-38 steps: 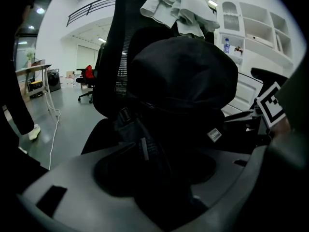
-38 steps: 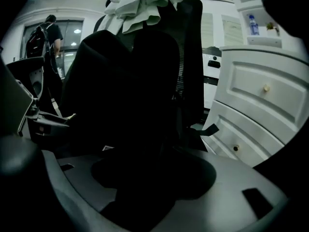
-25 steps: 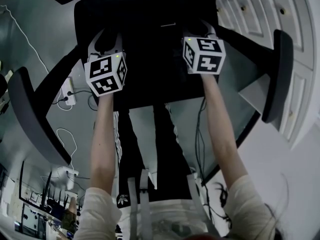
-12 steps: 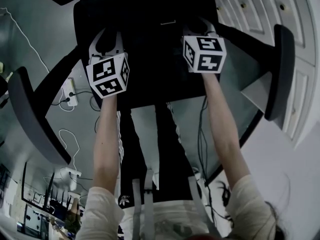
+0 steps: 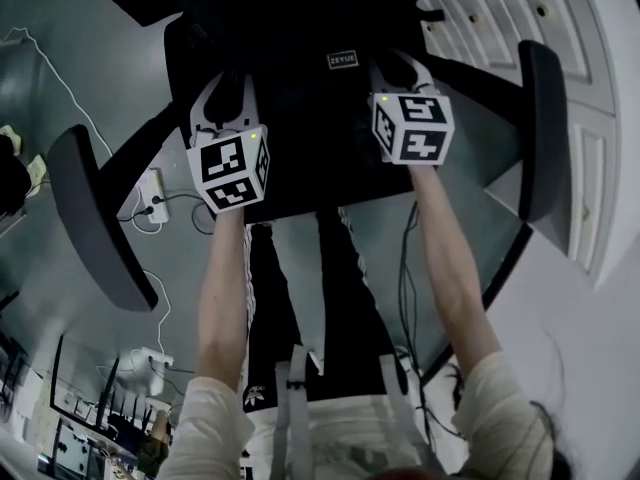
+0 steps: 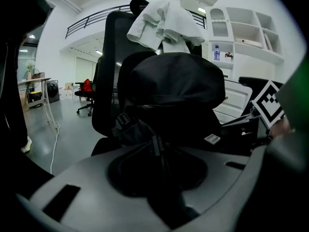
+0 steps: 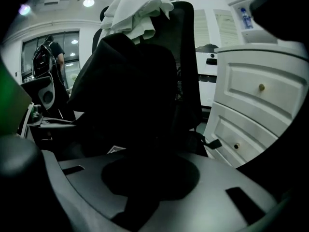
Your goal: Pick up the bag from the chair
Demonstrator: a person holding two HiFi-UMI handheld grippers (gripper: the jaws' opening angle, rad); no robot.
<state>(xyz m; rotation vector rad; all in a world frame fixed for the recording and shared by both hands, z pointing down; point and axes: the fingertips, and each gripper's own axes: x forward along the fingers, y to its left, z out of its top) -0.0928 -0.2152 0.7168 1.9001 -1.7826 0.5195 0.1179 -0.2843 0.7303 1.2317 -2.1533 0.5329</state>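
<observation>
Bag, black, sits mid-seat on chair vs the backrest; left gripper & right gripper fingers have just been closing, now narrow, pinching its top fabric, so grasp looks done, lift off seat prob. left.

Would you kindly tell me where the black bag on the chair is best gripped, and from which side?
Probably the bag by its slack front fabric, either side of the label, coming angled down through the open front between the armrests: the backrest blocks the rear, and loose cloth pinches easily.
</observation>
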